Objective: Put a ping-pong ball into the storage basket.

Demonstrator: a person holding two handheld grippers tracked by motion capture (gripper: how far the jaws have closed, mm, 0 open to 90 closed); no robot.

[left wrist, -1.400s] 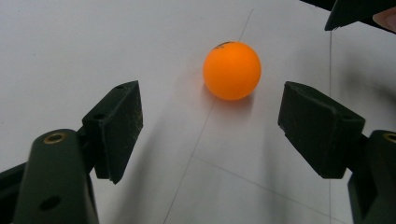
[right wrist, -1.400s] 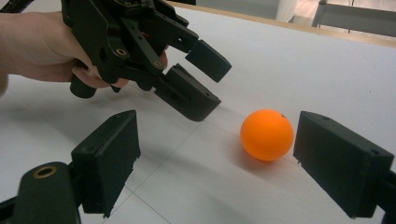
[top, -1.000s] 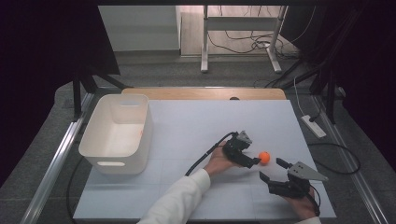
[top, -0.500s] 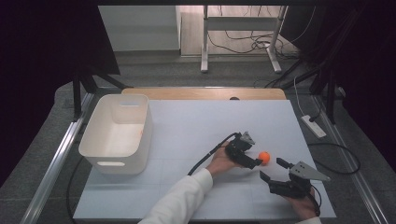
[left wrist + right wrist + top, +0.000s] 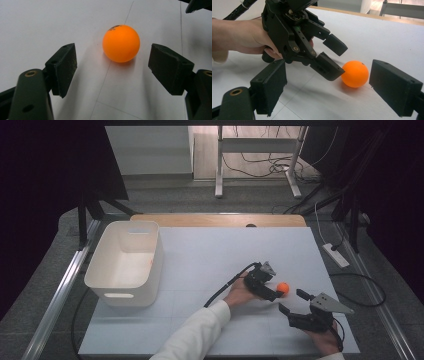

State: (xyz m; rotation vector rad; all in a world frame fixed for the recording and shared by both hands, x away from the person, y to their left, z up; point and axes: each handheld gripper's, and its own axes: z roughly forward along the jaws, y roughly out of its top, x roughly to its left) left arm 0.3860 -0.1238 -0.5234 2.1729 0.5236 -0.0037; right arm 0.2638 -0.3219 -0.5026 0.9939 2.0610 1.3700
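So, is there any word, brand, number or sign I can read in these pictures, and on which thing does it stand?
No text can be read.
Ball: a small dark print at its top, too blurred and too far turned away to read.
Bin: a faint reddish spot on its inner wall, too small to tell.
Left gripper and right gripper: no label to see.
Table: thin grid lines, no writing.

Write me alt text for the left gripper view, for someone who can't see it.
A smooth orange plastic ball rests on the white table, framed between the left gripper's two open black fingers without touching either. A thin dark line on the table runs under the ball, and a dark tip of the other gripper pokes in at the top right corner.
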